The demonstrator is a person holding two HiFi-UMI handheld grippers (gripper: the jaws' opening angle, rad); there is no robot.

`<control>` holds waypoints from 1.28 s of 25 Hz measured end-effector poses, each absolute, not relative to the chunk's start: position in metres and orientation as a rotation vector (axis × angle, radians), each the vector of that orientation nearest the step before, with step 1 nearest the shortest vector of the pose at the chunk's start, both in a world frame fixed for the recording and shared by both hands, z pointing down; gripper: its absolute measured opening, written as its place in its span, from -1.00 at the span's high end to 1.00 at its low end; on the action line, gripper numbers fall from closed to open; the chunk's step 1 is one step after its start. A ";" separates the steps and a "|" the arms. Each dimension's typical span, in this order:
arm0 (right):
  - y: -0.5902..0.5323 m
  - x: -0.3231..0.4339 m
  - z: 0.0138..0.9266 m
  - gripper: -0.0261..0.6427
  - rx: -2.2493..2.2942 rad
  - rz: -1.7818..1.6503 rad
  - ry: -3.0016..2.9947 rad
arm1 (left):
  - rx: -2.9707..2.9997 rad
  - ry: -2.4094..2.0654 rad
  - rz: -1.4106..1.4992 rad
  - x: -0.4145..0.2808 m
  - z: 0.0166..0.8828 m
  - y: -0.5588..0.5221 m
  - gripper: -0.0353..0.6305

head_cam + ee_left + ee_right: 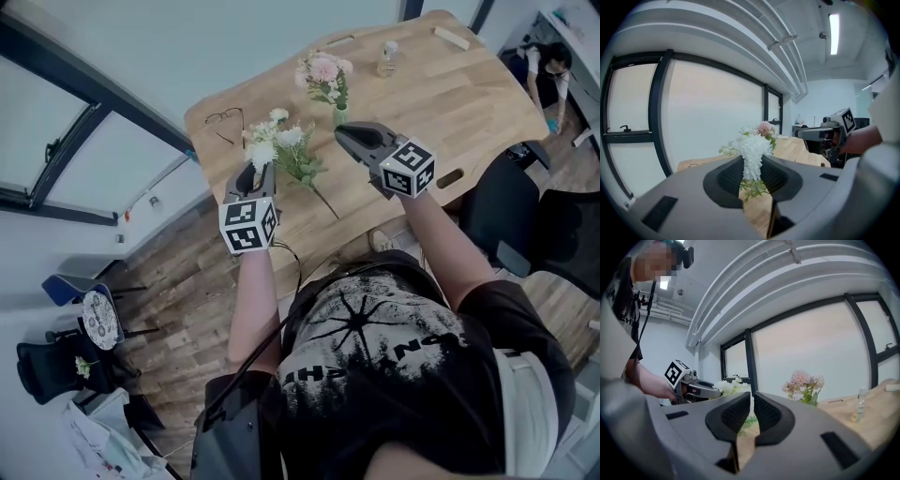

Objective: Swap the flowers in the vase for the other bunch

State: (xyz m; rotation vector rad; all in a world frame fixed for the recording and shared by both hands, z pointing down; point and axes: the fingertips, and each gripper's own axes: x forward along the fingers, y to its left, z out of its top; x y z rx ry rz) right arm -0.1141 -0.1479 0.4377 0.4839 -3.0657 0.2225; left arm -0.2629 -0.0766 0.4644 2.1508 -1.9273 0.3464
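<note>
A bunch of pink flowers (324,75) stands upright in a small green vase (339,116) on the wooden table (469,103). My left gripper (255,173) is shut on the white bunch (277,139), whose green stems trail down to the right over the table. In the left gripper view a white bloom (752,152) sits squeezed between the jaws. My right gripper (343,137) hovers just right of the vase, close to its base, jaws shut with nothing between them. The right gripper view shows the pink flowers (804,384) ahead to the right and the white bunch (730,386) to the left.
A pair of glasses (223,120) lies at the table's left end. A small bottle (387,58) and a wooden block (452,37) sit at the far side. A black office chair (511,220) stands to the right, and a person (551,70) crouches beyond it.
</note>
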 end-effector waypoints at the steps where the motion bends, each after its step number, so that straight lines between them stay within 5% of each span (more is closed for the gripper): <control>1: -0.145 -0.115 0.438 0.82 0.489 0.223 -3.066 | 2.157 -1.923 0.346 -0.264 0.464 -0.074 0.56; 32: -0.117 -0.130 0.447 0.85 0.503 0.135 -3.006 | 2.185 -1.922 0.298 -0.277 0.459 -0.055 0.56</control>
